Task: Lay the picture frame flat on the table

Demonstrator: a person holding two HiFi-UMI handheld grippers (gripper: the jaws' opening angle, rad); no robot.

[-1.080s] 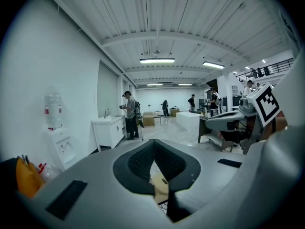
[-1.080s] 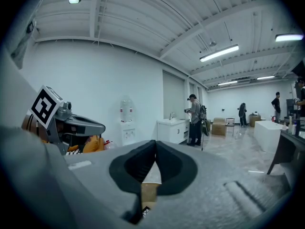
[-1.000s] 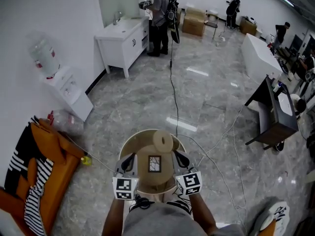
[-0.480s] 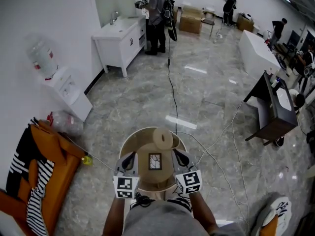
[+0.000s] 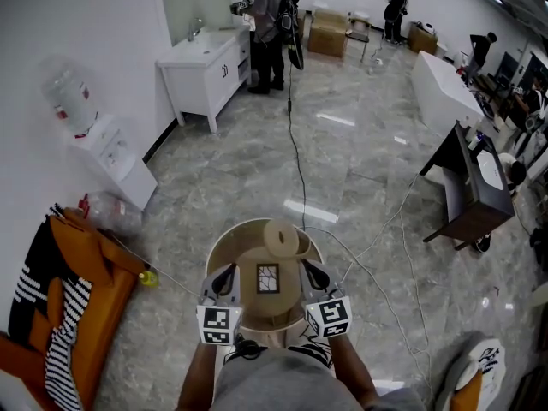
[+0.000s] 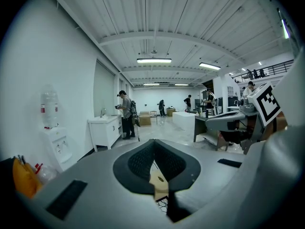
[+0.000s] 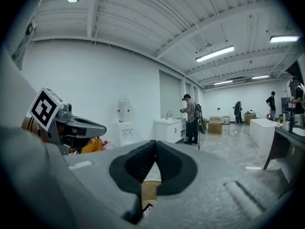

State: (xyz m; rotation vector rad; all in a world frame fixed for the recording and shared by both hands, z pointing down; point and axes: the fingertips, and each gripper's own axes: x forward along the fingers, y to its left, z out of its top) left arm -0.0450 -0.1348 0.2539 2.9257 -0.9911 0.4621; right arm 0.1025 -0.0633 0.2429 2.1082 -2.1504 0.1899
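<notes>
At the far left an orange chair (image 5: 86,272) draped with striped cloth stands by the wall. Beyond it are a water dispenser (image 5: 94,131), a white sink cabinet (image 5: 205,62) and a person (image 5: 267,24) standing at the cabinet's end.

Low in the middle of the head view sits a small round desk (image 5: 219,248) with the picture frame (image 5: 268,278) on it. The frame's wide pale border and 1 small dark-edged picture face up toward the camera. Whether it lies flat or leans I cannot tell. A tan roll (image 5: 281,238) sits just behind it on the desk.

The left claw (image 5: 228,279) is just beside the frame's left edge and the right claw (image 5: 309,274) just beside its right edge, so the frame sits between the 2. In the left gripper view the left claw (image 6: 153,141) has its tips pressed together with nothing between them. The frame (image 6: 159,179) shows below, through the gap behind the tips. The right gripper view shows the same: the right claw (image 7: 155,155) is closed tip to tip, with the frame (image 7: 150,189) beneath.

At the far right stands a black workstation (image 5: 475,191).
</notes>
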